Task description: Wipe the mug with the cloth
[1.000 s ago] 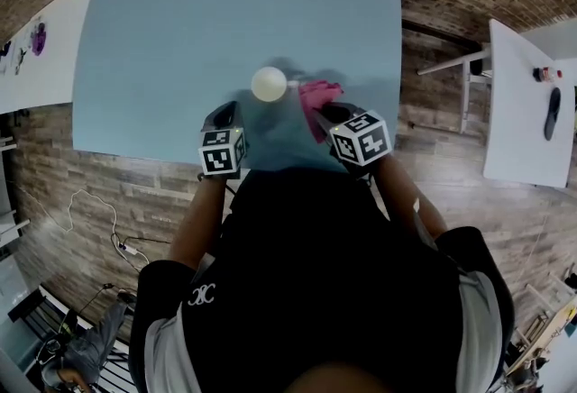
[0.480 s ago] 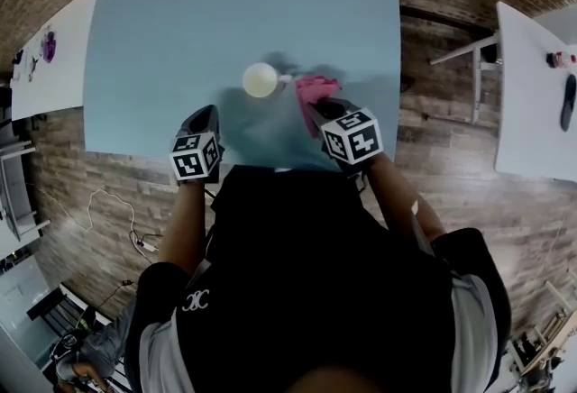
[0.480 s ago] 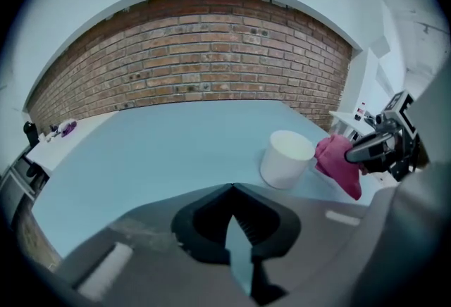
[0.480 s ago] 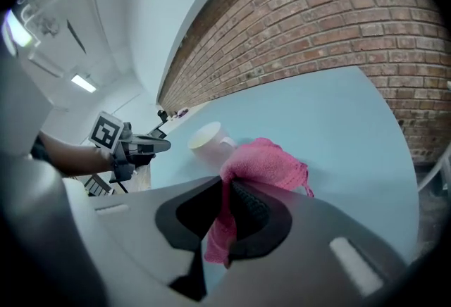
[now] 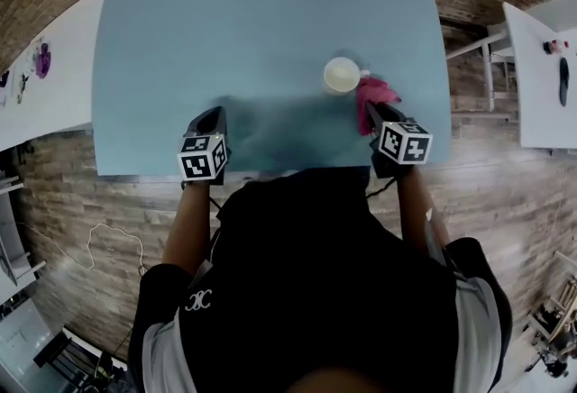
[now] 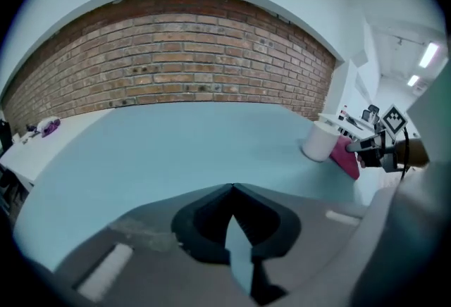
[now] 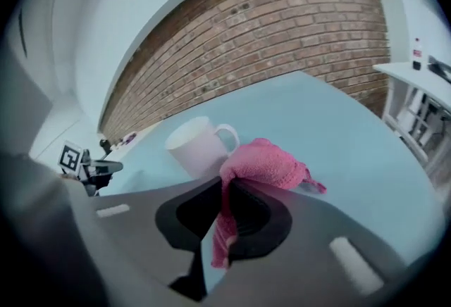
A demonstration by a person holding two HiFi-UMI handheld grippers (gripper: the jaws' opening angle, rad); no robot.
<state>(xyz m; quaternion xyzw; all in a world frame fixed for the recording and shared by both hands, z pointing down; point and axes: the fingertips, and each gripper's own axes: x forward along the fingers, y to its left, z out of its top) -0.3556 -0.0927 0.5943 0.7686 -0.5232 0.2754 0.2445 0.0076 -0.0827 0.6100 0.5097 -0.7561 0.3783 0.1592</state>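
Right tool (image 7: 227,189): jaws closed on a fold of the pink cloth (image 7: 264,161). Only a thin pinch is held. The bulk bunches out ahead of the tips and a tail hangs below them.

Left tool (image 6: 232,189): jaws fully together, nothing between them. It hangs over the near left edge of the tabletop (image 5: 252,22), well apart from the work.

Mug (image 7: 197,143): white, upright and open side up, on the right part of the tabletop. Its handle points toward the cloth. The cloth bunch sits just beside the handle side; whether it touches the mug I cannot tell. Wiping does not appear to have begun.

Risks noted:
- Nothing steadies the mug. A sideways rub from the cloth would likely slide or tip it, since the empty tool is too far off to brace it.
- The grip is on a narrow fold. Drag against the mug wall could pull the cloth out of the jaws.
- The loose bunch or tail could snag the handle and turn the mug.
- The hard tips sit close behind the cloth, so pressing too deep may knock tool against mug.
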